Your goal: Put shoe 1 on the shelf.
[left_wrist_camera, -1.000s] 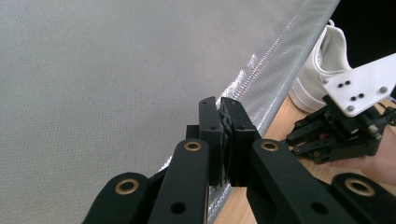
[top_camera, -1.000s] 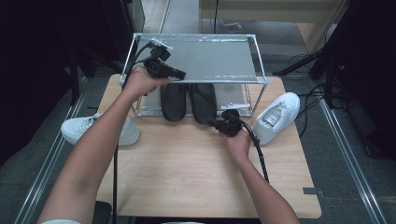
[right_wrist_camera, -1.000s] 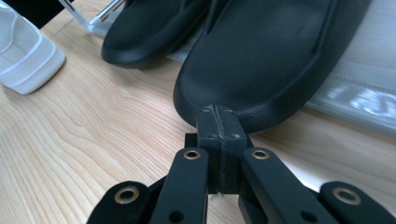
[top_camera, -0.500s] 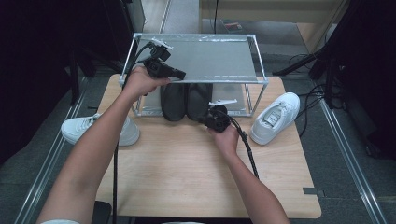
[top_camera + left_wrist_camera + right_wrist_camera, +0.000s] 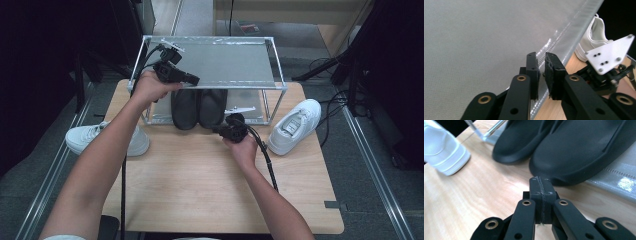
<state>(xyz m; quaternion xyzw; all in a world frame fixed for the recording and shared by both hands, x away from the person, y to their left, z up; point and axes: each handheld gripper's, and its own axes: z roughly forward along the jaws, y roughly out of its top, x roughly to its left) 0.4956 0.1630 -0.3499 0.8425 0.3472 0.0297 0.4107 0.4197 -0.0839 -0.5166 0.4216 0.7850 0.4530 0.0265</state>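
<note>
My right gripper (image 5: 541, 185), jaws together and empty, noses up to the black slippers (image 5: 199, 106) under the rack (image 5: 220, 62). My left gripper (image 5: 542, 65), just parting, hovers at its top edge. White shoes remain outside.

A white sneaker (image 5: 295, 126) lies at the counter's (image 5: 190, 195) right edge; another white sneaker (image 5: 107, 139) overhangs its left edge.

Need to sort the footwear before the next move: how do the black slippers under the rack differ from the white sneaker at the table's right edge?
The black slippers lie as a pair, side by side on the rack's lower shelf, toes poking out toward the person; the white sneaker lies alone on the table, outside the rack, angled. The slippers are plain and laceless; the sneaker is laced. Both lie sole down.
</note>
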